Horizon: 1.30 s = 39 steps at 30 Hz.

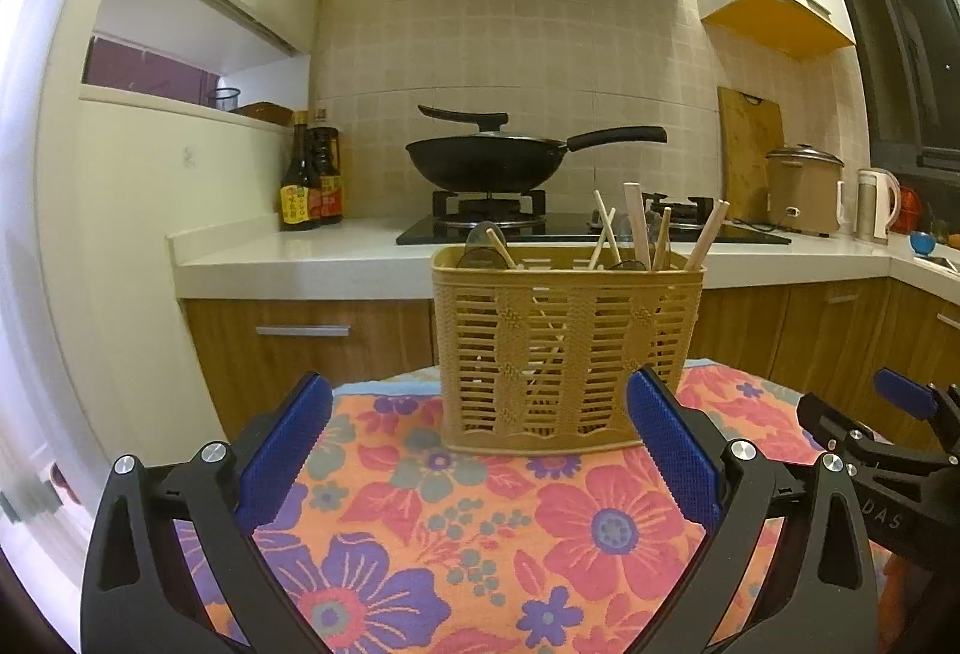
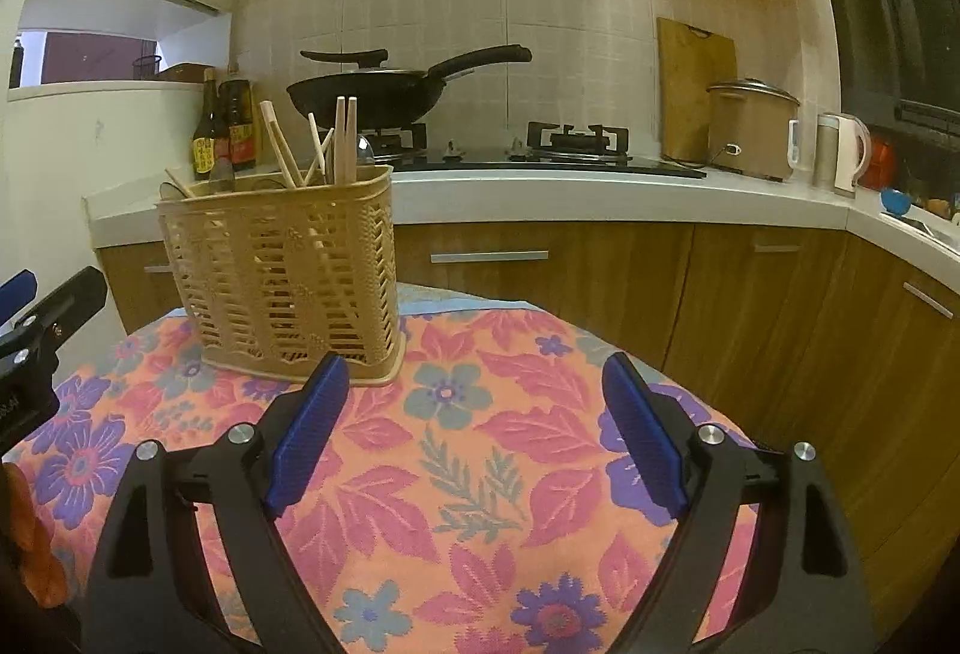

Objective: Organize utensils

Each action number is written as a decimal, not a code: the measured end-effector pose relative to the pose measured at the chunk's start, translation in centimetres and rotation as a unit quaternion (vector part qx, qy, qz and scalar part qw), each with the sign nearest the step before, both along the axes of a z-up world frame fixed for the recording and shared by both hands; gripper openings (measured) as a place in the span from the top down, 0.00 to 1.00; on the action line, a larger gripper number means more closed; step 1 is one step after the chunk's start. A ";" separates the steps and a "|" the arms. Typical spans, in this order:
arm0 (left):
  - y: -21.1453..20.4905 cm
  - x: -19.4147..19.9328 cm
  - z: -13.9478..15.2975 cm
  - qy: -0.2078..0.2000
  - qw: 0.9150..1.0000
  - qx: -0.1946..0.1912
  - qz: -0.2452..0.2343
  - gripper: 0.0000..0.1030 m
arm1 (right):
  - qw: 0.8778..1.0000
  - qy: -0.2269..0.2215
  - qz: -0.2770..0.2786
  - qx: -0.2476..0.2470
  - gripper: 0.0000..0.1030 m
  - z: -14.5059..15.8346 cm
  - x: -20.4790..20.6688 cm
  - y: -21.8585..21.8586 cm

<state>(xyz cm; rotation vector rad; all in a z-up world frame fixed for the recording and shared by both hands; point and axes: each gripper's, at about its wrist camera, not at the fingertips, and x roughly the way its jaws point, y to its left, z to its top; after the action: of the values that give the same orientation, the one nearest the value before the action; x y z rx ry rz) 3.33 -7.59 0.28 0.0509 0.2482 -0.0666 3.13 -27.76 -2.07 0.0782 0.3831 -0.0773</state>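
Right gripper [image 1: 900,417] lettering: "DAS"

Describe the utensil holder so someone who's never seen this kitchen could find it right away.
Start at the black wok on the stove, then come forward to the table covered by a floral cloth. The utensil holder stands upright at the cloth's far edge: a tan plastic basket with slotted, woven-look sides. It is the only thing on the cloth, with wooden chopsticks poking out of its top.
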 end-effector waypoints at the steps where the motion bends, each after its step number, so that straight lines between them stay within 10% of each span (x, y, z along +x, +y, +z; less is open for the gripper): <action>1: 0.0 0.0 0.0 0.001 1.000 0.000 0.000 0.07 | 1.000 0.001 -0.001 0.002 0.18 0.0 0.0 -0.1; 39: 0.3 -0.2 0.0 0.008 1.000 -0.011 -0.003 0.07 | 0.999 -0.034 -0.006 -0.014 0.10 0.4 -1.2 0.3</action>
<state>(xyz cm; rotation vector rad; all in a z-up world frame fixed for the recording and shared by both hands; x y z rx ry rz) 3.17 -7.29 0.26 0.0302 0.2640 -0.0759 1.97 -27.44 -1.71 0.0554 0.3135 -0.0918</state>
